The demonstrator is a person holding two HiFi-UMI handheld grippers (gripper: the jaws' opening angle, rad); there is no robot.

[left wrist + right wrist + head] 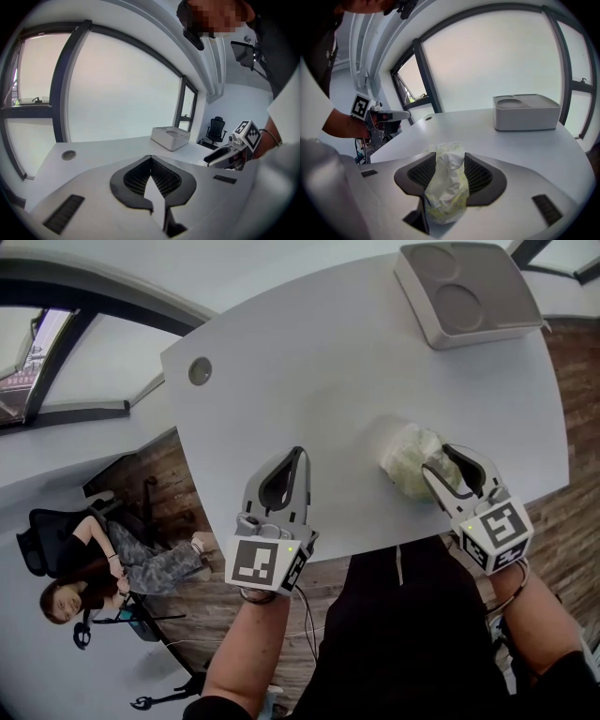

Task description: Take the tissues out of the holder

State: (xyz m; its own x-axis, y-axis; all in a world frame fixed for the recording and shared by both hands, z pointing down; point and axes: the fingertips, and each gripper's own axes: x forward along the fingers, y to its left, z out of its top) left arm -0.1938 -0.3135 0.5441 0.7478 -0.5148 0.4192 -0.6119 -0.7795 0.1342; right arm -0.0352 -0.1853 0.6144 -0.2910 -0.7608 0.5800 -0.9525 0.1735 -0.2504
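1. We read this step as setting the tissue (446, 187) down. The right hand-held gripper (437, 458) has its jaws spread wide, and the crumpled wad stands between the pads with no sign of a squeeze.
2. The wad lies on the surface (328, 381) near its front edge, well apart from the box (469, 292) at the far corner (we take that for the holder, though we cannot see inside it).
3. To do this well, we would draw the right hand-held gripper straight back along its own line with the jaws kept wide. Light paper could catch on a ribbed pad and get dragged.
4. The left hand-held gripper (300, 452) is closed, tips together, on nothing. It hangs over the front edge, clear of the work.
5. The wad's long axis runs roughly along the right jaws, its far end pointing toward the middle of the surface and its near end toward us.
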